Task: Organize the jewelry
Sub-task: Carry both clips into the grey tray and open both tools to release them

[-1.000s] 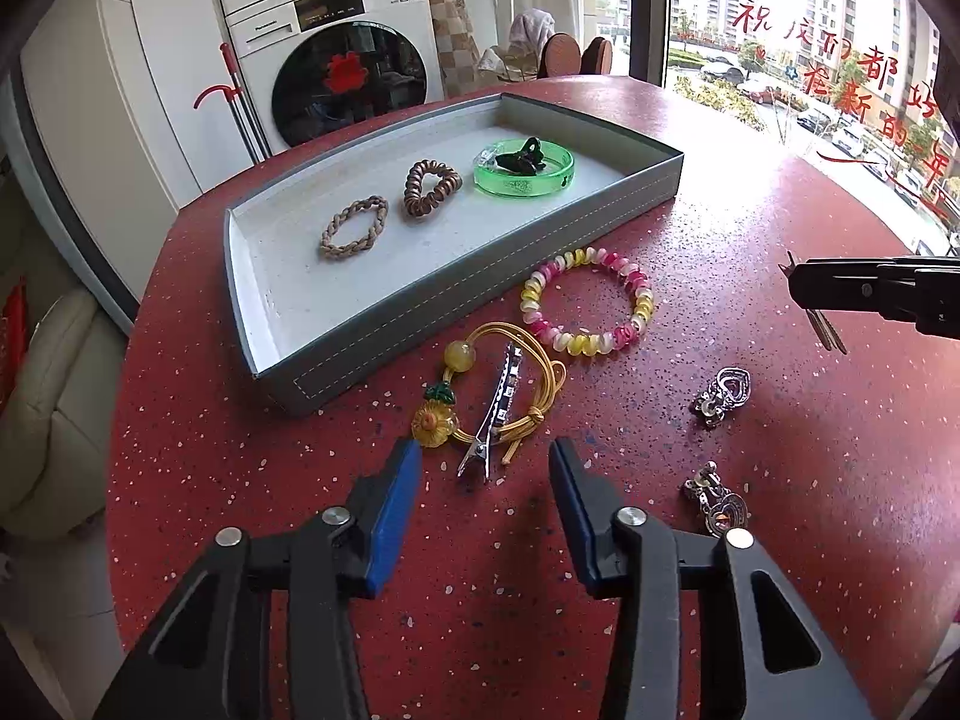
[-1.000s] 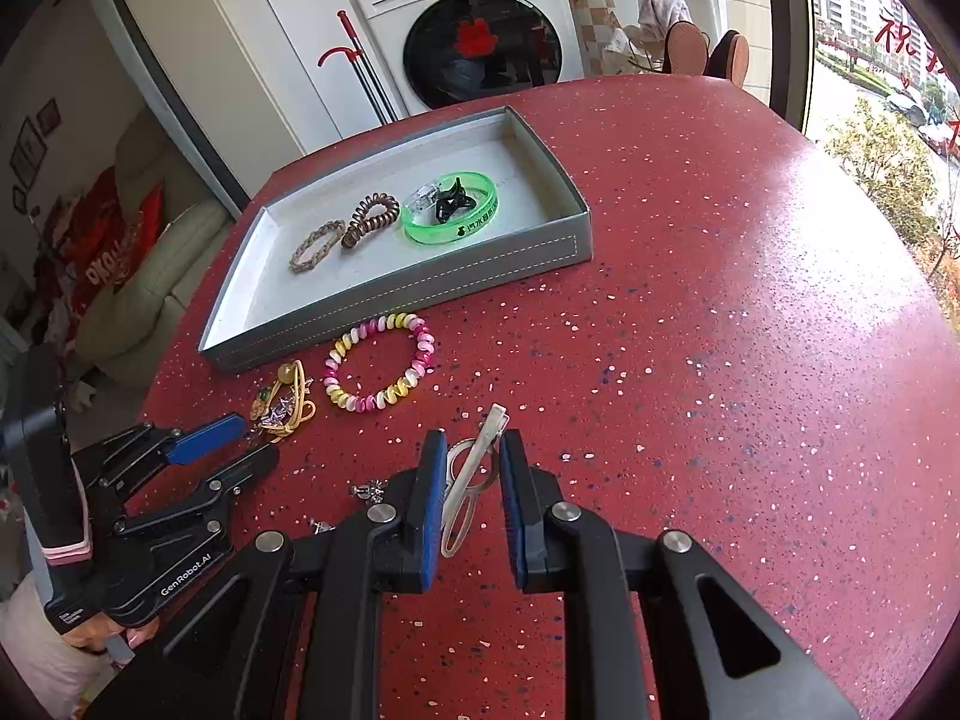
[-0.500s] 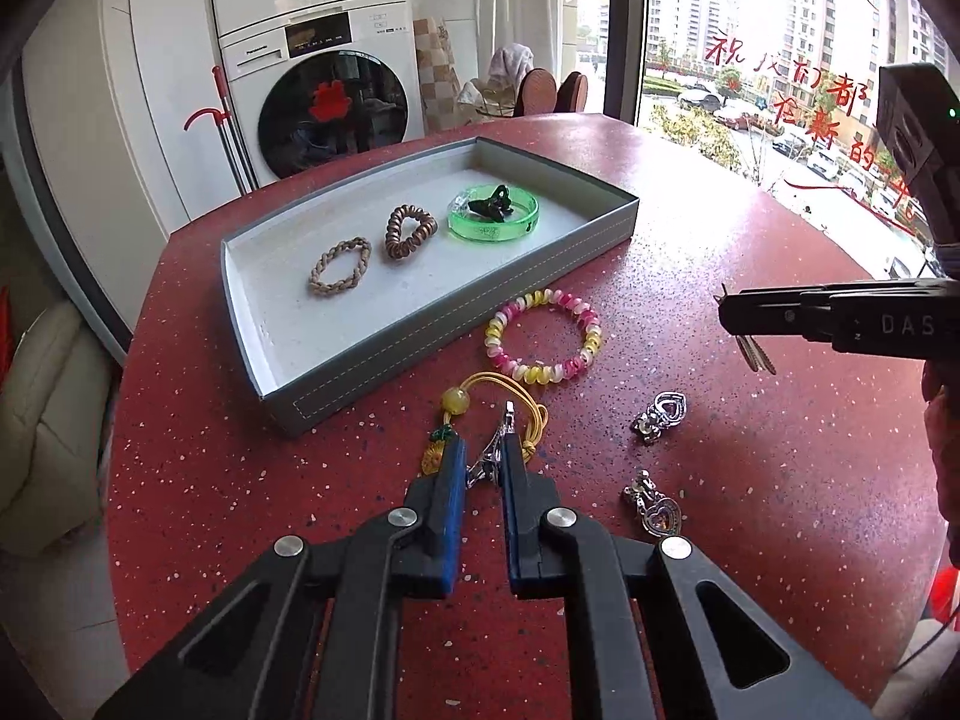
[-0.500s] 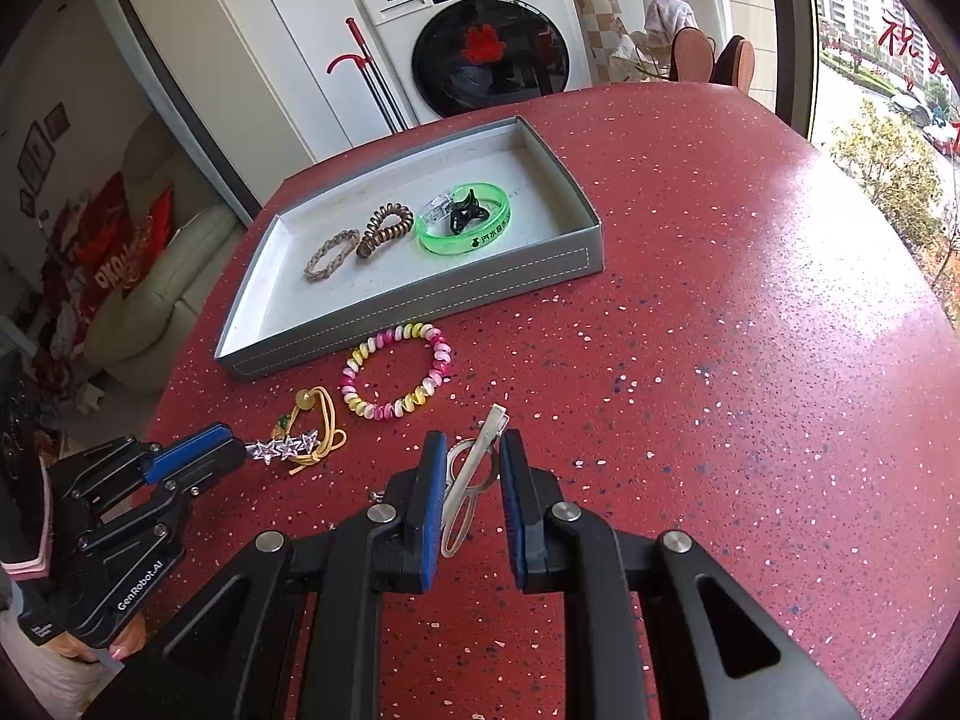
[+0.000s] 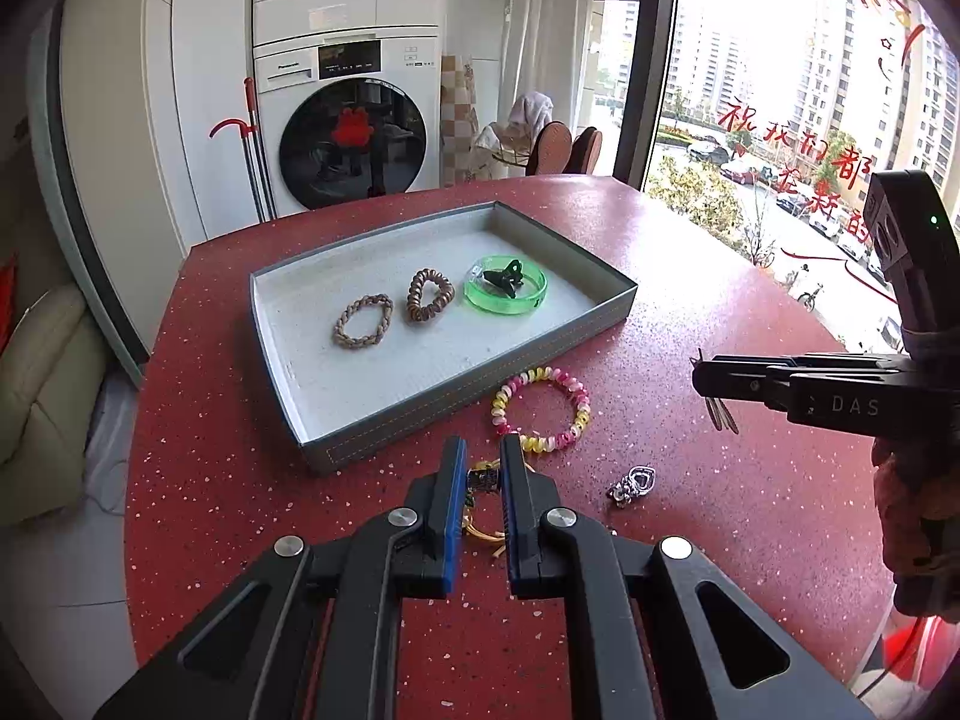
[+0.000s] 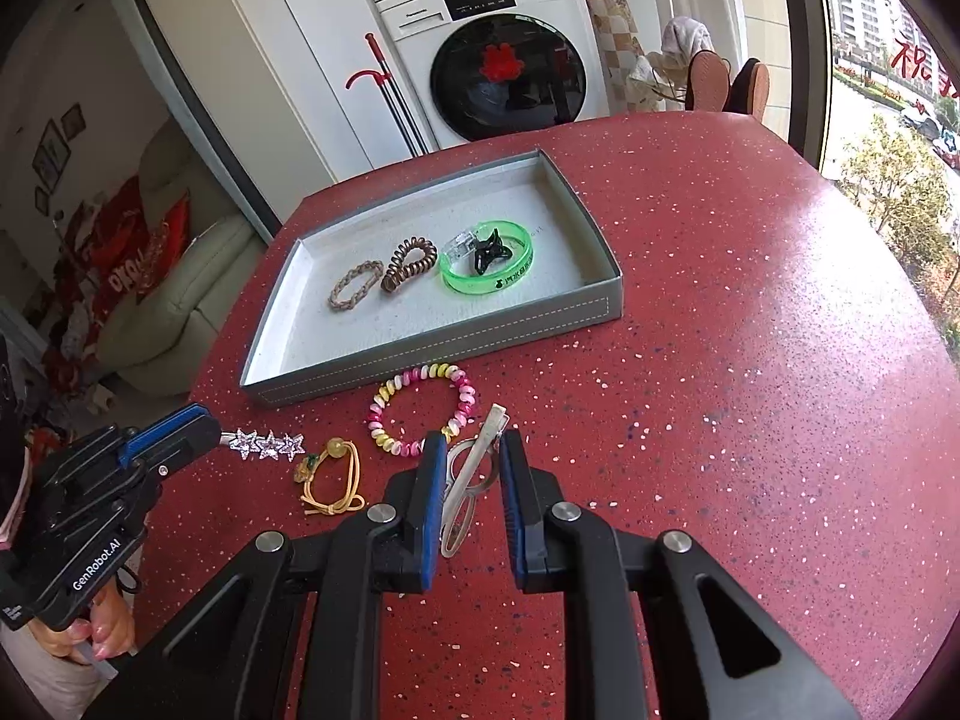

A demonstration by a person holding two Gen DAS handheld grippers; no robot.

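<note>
- The left tongs are seen pinched on a star-studded hair clip, held clear of the red tabletop, with the stars projecting past the blue pads.
- The right tongs are pressed on a silver clip with rings, which is gripped near its middle while its long end points towards the tray.
- The grey tray lies on the far side of the tabletop and already holds a braided band, a brown coil tie and a green bangle with a black claw clip inside it.
- Left loose on the tabletop, just in front of the tray's near wall, are a pink and yellow bead bracelet and a yellow cord charm; a small silver charm lies to the right of them.
- The star clip is judged to be caught only at its tail, so it could pivot or slip out if it is swung quickly towards the tray.
- The near wall of the tray could be struck by either carried piece if it is brought over too low.
- A collision between the two tongs is possible, since both would be aimed at the same tray.
- The bead bracelet lies under the likely path and could be dragged along.
</note>
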